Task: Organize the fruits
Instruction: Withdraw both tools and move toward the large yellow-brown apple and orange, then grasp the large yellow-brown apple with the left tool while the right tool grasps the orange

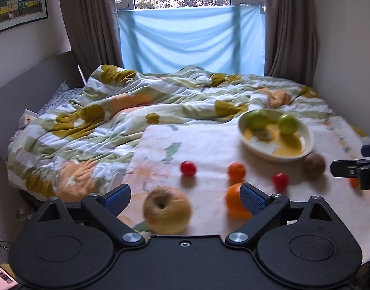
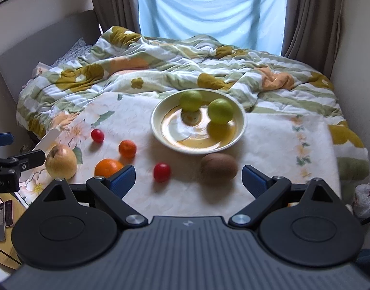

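Note:
A cream bowl (image 1: pixel 241 134) (image 2: pixel 156 126) on a white floral cloth holds two green apples (image 1: pixel 257 119) (image 2: pixel 220 110). Loose on the cloth lie a yellow apple (image 1: pixel 167 209) (image 2: pixel 61 161), a big orange (image 1: pixel 234 203) (image 2: pixel 108 166), a mandarin (image 1: pixel 237 171) (image 2: pixel 127 148), two red tomatoes (image 1: pixel 188 168) (image 2: pixel 162 172) and a brown kiwi (image 1: pixel 314 164) (image 2: pixel 218 166). My left gripper (image 1: pixel 186 199) is open, with the yellow apple between its fingers, untouched. My right gripper (image 2: pixel 188 180) is open just before the kiwi and one tomato.
A rumpled flowered duvet (image 1: pixel 107 120) covers the bed behind the cloth. Walls close in on both sides, with a grey headboard (image 2: pixel 39 46) at the left. A desk corner with a phone (image 2: pixel 8 212) sits low left, and a plastic bag (image 2: pixel 365 199) low right.

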